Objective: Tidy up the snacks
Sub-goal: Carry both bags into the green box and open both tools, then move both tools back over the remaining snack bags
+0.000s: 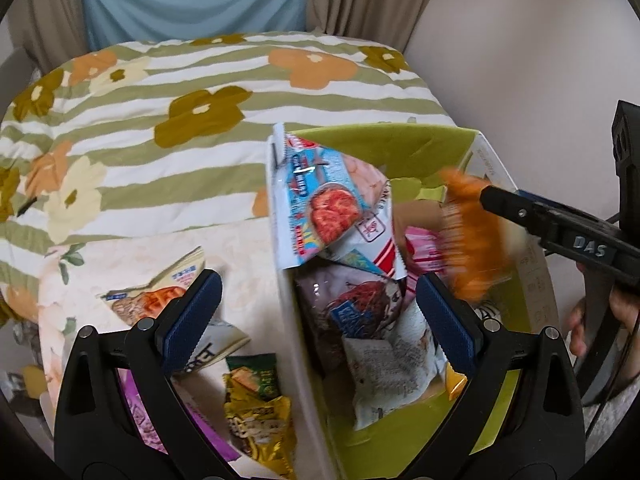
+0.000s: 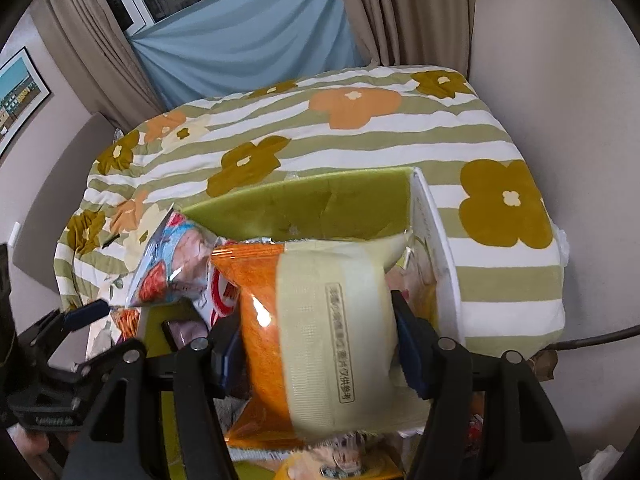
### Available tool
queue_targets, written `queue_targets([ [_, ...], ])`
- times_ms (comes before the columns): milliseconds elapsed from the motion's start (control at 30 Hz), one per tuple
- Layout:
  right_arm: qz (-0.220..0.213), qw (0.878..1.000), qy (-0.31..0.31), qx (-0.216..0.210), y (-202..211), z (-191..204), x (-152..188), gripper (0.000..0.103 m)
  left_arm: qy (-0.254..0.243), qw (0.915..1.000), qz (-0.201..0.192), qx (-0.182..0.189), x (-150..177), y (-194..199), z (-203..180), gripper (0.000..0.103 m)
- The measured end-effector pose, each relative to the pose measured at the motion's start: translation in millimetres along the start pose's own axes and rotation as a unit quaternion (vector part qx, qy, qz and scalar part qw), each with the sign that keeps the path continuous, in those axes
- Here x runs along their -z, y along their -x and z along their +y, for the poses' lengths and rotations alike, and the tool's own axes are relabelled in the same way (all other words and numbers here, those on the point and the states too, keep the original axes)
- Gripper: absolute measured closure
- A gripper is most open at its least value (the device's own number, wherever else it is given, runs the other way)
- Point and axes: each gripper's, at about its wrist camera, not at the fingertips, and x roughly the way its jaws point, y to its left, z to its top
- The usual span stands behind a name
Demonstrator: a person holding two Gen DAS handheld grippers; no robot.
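Right gripper (image 2: 312, 360) loosely straddled the orange packet (image 2: 280, 344) over the box (image 2: 436, 248); left gripper (image 1: 316, 312) gaped empty. Packet might slip outside.

Your box (image 1: 400, 148) is lime green inside and white outside, sitting on a quilt (image 1: 200, 92) striped sage and white with orange, mustard and cream flowers. The packet (image 2: 312, 336) between your right jaws is orange with a pale cream band — at twelve o'clock hangs a blue curtain (image 2: 248, 32) between beige drapes.
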Motion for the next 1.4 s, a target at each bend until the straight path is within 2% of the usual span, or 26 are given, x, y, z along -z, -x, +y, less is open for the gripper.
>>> queue_targets([
  [33, -0.004, 1.0, 0.0, -0.003, 0, 1, -1, 0.016, -0.001, 1.0, 0.0, -0.003, 1, 1, 1, 0.006],
  [100, -0.015, 1.0, 0.005, -0.007, 4, 3, 2, 0.007, -0.004, 1.0, 0.0, -0.009, 3, 2, 3, 0.006],
  [467, -0.032, 0.999, 0.012, -0.017, 25, 2, 23, 0.006, -0.013, 0.9994, -0.011, -0.031, 15, 17, -3, 0.006],
  [733, -0.048, 0.998, 0.035, -0.021, 59, 5, 26, 0.006, -0.006, 0.998, -0.047, -0.043, 16, 54, -8, 0.006],
  [900, -0.052, 0.996, 0.073, -0.022, 79, 19, 31, 0.006, 0.009, 0.9972, -0.061, -0.043, 34, 81, -3, 0.006],
  [1133, -0.068, 0.993, 0.087, -0.052, 97, 47, 52, 0.006, 0.034, 0.9942, -0.076, -0.068, 73, 126, 28, 0.006],
  [1400, -0.089, 0.99, 0.093, -0.059, 116, 100, 87, 0.006, 0.074, 0.99, -0.088, -0.082, 123, 168, 104, 0.006],
])
